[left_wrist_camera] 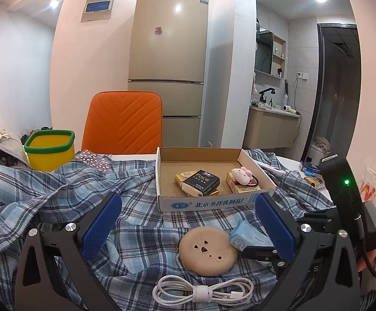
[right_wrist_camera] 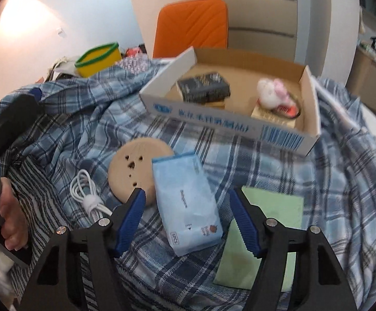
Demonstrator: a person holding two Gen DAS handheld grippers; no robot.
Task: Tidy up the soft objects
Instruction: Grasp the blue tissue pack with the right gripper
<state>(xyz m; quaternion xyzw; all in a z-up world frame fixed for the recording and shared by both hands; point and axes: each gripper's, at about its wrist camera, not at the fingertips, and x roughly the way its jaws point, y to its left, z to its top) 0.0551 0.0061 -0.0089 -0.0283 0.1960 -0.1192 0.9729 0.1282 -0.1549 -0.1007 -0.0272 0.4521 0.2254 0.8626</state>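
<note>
- We see a rumpled blue plaid cloth point(left_wrist_camera: 141, 207) covering the whole work surface, soft and folded into ridges.
- On it sits a shallow cardboard box point(left_wrist_camera: 208, 203) with blue print on its white front wall; inside lie a black packet point(left_wrist_camera: 201, 180) and a small white-and-pink plush toy point(left_wrist_camera: 242, 174).
- Only the right wrist view shows us a flat pale green sheet point(right_wrist_camera: 273, 207) beside the tissue pack.
- The left gripper point(left_wrist_camera: 188, 223) has its blue ribbed fingers wide apart, holding nothing.
- The right gripper point(right_wrist_camera: 186, 220) also has its fingers spread, one on each side of the tissue pack point(right_wrist_camera: 188, 204); whether they touch it, the blur keeps us from telling.
- That pack is a light blue, crinkly plastic rectangle lying on the cloth, touching a round tan pad point(right_wrist_camera: 133, 171).
- A coiled white cable point(left_wrist_camera: 203, 290) lies nearest the left camera.
</note>
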